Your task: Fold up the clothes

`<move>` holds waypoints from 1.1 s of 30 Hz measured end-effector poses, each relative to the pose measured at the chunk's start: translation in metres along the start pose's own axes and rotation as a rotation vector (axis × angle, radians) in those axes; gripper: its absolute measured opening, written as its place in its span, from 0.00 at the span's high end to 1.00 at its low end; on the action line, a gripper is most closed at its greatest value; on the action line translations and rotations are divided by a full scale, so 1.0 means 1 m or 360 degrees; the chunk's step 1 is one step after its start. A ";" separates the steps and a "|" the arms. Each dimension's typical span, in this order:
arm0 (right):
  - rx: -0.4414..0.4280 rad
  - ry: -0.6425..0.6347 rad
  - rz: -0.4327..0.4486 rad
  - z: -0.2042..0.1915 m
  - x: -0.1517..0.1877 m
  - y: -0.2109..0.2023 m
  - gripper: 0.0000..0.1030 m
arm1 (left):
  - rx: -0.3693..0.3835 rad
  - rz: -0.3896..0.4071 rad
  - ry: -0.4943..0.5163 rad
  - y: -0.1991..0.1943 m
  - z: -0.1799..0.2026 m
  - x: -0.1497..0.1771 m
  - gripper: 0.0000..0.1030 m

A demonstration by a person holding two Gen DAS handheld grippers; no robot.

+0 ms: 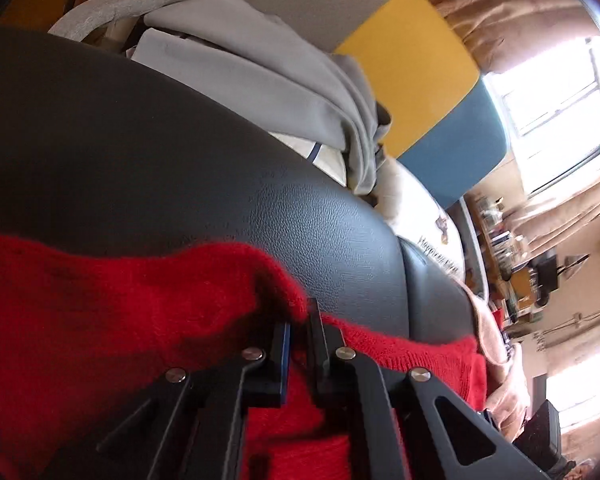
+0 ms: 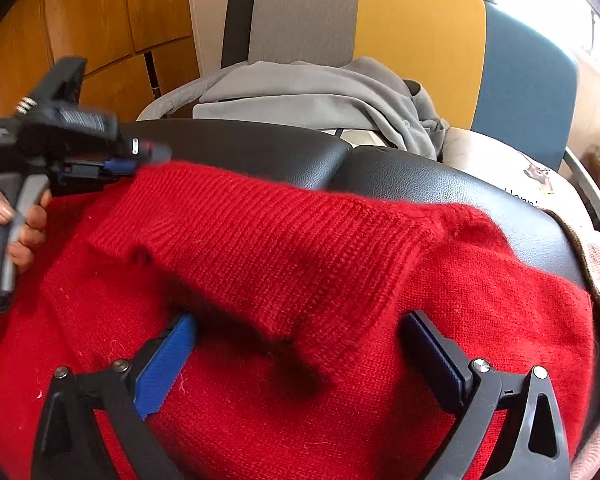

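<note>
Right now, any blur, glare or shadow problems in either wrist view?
Left wrist view: the window is blown out white, the red sweater near the lens is soft, and the edges bend hard. Right wrist view: the left gripper is motion-smeared, a dark shadow falls on the sweater between the right gripper fingers, and the knit ribs stay sharp.

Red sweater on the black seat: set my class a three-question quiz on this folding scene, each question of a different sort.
1. True or false: the right gripper is clamped on the red sweater.
2. Which gripper pinches red knit? A left B right C neither
3. Fill in: behind the black seat lies a ____ garment.

Key: 1 false, its jaws stand wide open over the sweater. 2 A, the left gripper. 3 grey.
</note>
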State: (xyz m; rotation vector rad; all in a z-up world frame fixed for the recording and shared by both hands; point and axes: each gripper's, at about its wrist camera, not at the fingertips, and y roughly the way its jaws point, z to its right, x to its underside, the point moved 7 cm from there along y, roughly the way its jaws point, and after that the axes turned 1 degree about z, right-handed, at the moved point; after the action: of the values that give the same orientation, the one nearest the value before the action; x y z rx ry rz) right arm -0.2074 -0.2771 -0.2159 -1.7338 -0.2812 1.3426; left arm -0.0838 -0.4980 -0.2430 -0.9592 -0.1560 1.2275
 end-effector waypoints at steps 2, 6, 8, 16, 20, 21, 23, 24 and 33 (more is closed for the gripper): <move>0.0003 -0.0001 0.0001 0.000 0.001 0.000 0.00 | 0.0027 0.0039 -0.0049 -0.002 -0.004 -0.002 0.93; 0.0004 -0.0003 -0.0001 -0.001 0.002 -0.002 0.00 | 0.0085 0.0047 -0.0124 -0.003 -0.007 -0.005 0.92; 0.0004 -0.0001 0.0000 -0.001 0.003 -0.002 0.00 | 0.0066 0.0066 -0.0107 -0.010 -0.005 -0.001 0.88; 0.0005 0.0013 0.0006 -0.001 0.003 -0.002 0.00 | -0.0108 0.0218 0.0036 -0.082 -0.008 0.042 0.71; 0.0009 0.0015 0.0006 -0.002 0.003 -0.002 0.00 | -0.0320 0.0310 0.0093 -0.142 -0.037 0.080 0.71; 0.0010 0.0015 0.0006 -0.003 0.003 -0.002 0.00 | -0.0388 0.0342 0.0090 -0.159 -0.046 0.086 0.69; 0.0011 0.0015 0.0006 -0.003 0.003 -0.002 0.00 | -0.0446 0.0393 0.0047 -0.194 -0.064 0.094 0.67; 0.0012 0.0015 0.0006 -0.003 0.003 -0.002 0.00 | -0.0453 0.0425 0.0024 -0.209 -0.070 0.095 0.62; 0.0002 0.0021 0.0011 -0.001 0.002 -0.003 0.00 | -0.0805 0.0568 0.0012 -0.241 -0.084 0.058 0.48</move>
State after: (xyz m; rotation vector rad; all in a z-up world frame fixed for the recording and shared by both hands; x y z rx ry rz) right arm -0.2048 -0.2744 -0.2147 -1.7431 -0.2670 1.3358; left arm 0.1610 -0.4977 -0.1504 -1.4752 -0.3088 1.5482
